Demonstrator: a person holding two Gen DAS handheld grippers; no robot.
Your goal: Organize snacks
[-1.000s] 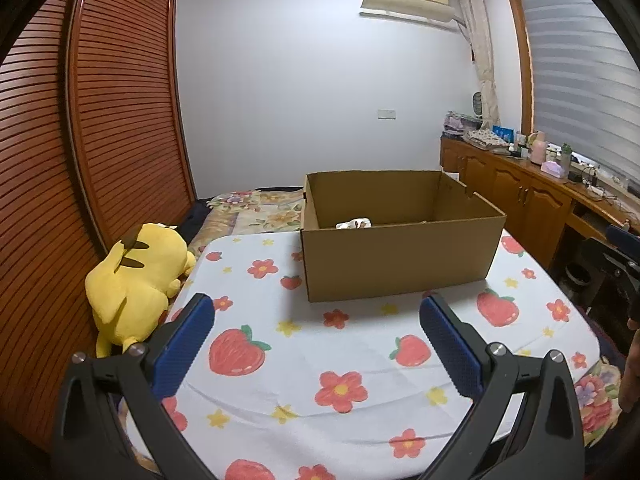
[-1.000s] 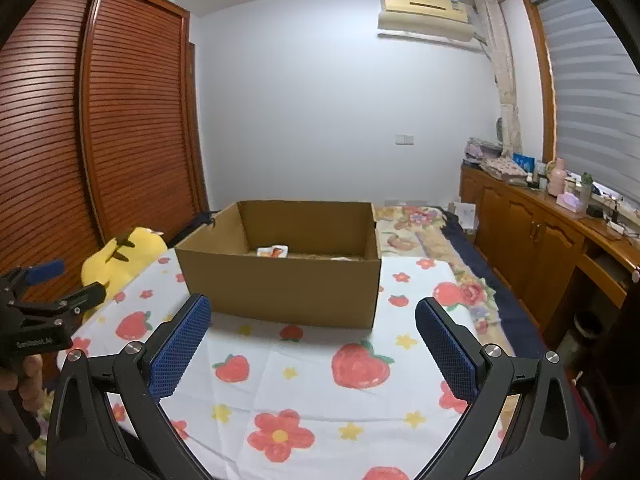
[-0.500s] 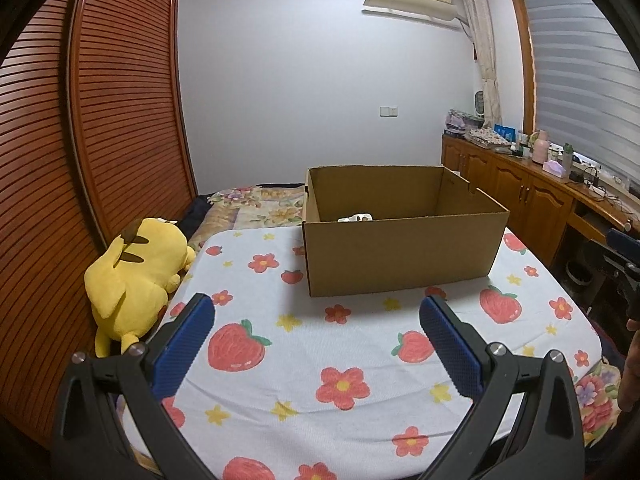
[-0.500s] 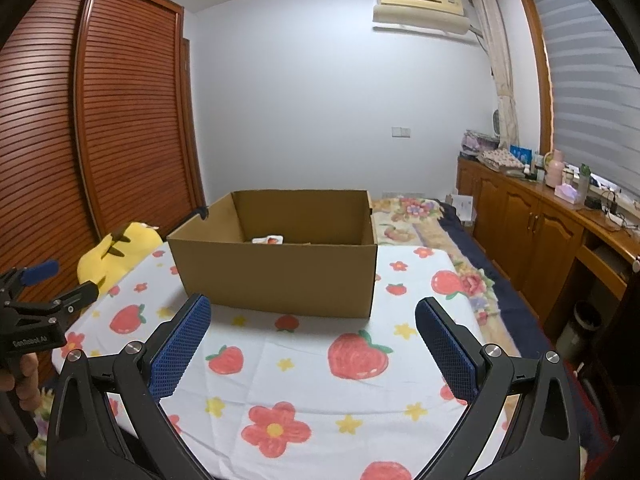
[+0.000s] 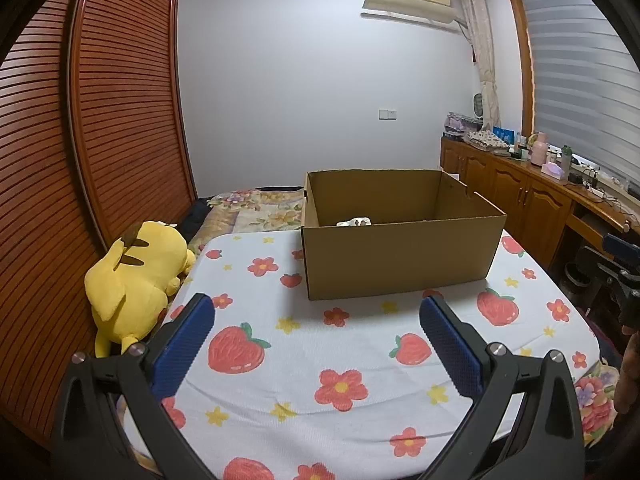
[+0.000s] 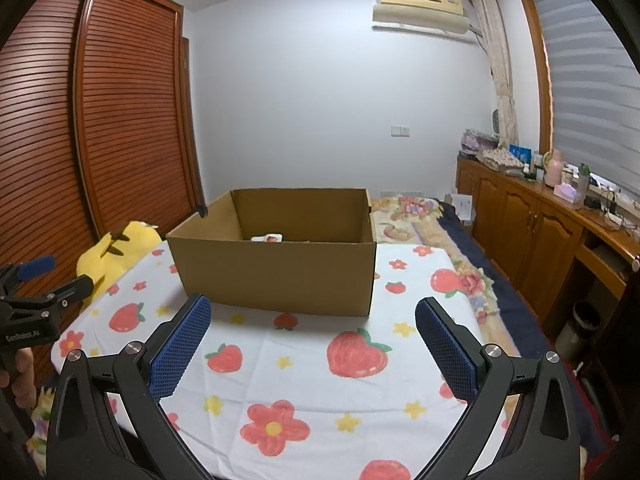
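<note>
An open cardboard box [image 5: 400, 256] stands on a table with a strawberry-and-flower cloth [image 5: 340, 360]; it also shows in the right wrist view [image 6: 276, 276]. A white snack packet [image 5: 354, 222] peeks over the box's near wall, also in the right wrist view [image 6: 267, 237]. The rest of the box's inside is hidden. My left gripper [image 5: 318, 340] is open and empty, held above the cloth in front of the box. My right gripper [image 6: 314, 342] is open and empty, likewise short of the box.
A yellow plush toy [image 5: 136, 280] lies at the table's left edge against a slatted wooden wardrobe [image 5: 80, 160]. A bed with a floral cover [image 6: 416, 216] lies behind the table. A wooden cabinet [image 6: 540, 232] with bottles runs along the right wall.
Both grippers have drawn back and lifted slightly, so the box looks a little farther away. Both stay open and empty.
</note>
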